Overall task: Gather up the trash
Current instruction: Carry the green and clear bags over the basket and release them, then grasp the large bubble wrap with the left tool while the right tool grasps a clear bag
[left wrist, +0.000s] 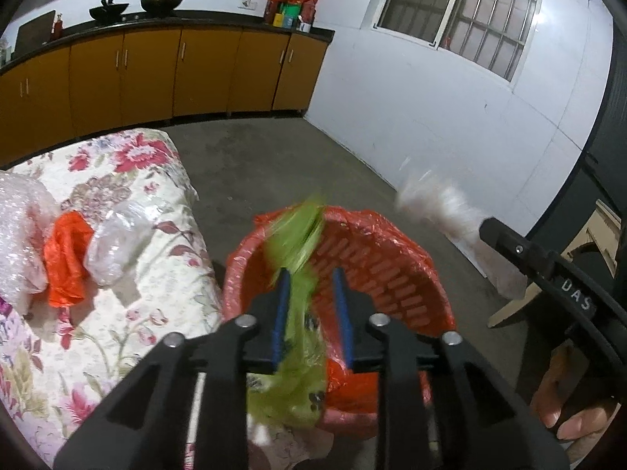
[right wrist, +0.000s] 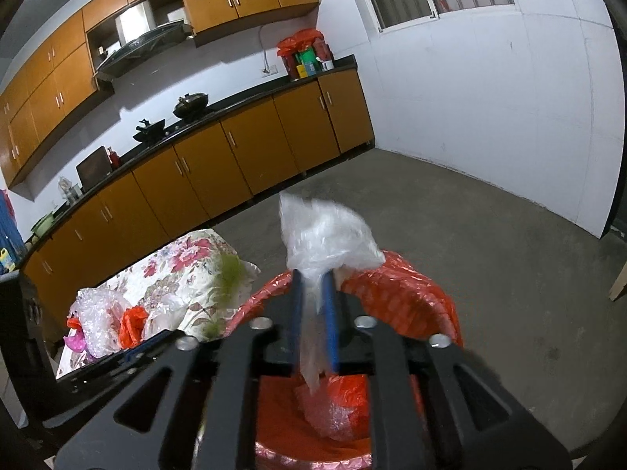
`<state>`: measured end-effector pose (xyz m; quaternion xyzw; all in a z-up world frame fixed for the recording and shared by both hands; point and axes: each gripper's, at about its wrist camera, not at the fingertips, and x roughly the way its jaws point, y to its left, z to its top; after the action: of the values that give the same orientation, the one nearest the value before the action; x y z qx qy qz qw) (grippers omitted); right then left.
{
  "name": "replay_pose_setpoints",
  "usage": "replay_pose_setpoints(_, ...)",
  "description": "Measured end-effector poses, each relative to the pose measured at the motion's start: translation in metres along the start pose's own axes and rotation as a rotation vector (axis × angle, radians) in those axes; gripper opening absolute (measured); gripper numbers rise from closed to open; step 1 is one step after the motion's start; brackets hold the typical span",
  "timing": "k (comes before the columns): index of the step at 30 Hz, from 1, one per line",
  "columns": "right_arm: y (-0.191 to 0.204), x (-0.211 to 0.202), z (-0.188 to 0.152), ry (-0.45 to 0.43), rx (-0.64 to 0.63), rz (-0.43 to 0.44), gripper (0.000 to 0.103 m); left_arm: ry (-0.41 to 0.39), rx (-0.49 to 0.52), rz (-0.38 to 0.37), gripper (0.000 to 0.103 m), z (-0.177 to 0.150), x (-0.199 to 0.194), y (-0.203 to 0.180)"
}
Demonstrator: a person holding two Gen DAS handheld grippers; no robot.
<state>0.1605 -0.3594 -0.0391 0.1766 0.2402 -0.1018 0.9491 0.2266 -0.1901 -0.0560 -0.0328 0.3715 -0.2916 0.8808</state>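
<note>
A basket lined with a red bag (left wrist: 395, 274) stands on the floor below both grippers. My left gripper (left wrist: 311, 278) is over its near rim with its jaws apart. A blurred green plastic scrap (left wrist: 298, 235) hangs between them, brushing only the left pad. In the right wrist view my right gripper (right wrist: 313, 278) hovers over the same basket (right wrist: 403, 293). A crumpled clear plastic bag (right wrist: 325, 235) sits at its tips, with a loose strip trailing down through the narrow gap. Bubble wrap (right wrist: 337, 411) lies inside the basket.
Left of the basket is a table with a flowered cloth (left wrist: 156, 274). On it lie bubble wrap (left wrist: 19, 227), an orange bag (left wrist: 66, 258) and a clear wrapper (left wrist: 113, 246). Yellow cabinets (left wrist: 156, 74) line the far wall across bare concrete floor (left wrist: 274, 164). A hand (left wrist: 568, 403) grips the right tool.
</note>
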Motion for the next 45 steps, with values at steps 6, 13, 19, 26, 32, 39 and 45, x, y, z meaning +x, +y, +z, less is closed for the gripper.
replay_pose_setpoints(6,-0.005,0.001,-0.003,0.006,0.002,-0.013,0.037,0.015,-0.014,0.025,0.034,-0.007,0.004,0.011)
replay_pose_setpoints(13,0.011,-0.004,-0.005,-0.025,-0.067,-0.025,0.055,-0.069,-0.051,0.175,0.063,-0.011,-0.025,0.043)
replay_pose_setpoints(19,0.040,0.001,-0.010,-0.027,-0.159,-0.012,0.078,-0.116,-0.075,0.316,0.075,-0.017,-0.052,0.079)
replay_pose_setpoints(26,0.083,0.022,-0.019,0.021,-0.236,0.055,0.081,-0.142,-0.167,0.483,0.081,-0.033,-0.086,0.142)
replay_pose_setpoints(32,0.129,0.054,-0.030,0.108,-0.280,0.123,0.072,-0.167,-0.266,0.579,0.081,-0.042,-0.114,0.195)
replay_pose_setpoints(39,0.175,0.100,-0.048,0.206,-0.315,0.156,0.061,-0.201,-0.327,0.610,0.080,-0.048,-0.139,0.232)
replay_pose_setpoints(45,0.201,0.145,-0.059,0.283,-0.292,0.165,0.059,-0.207,-0.341,0.599,0.074,-0.047,-0.143,0.249)
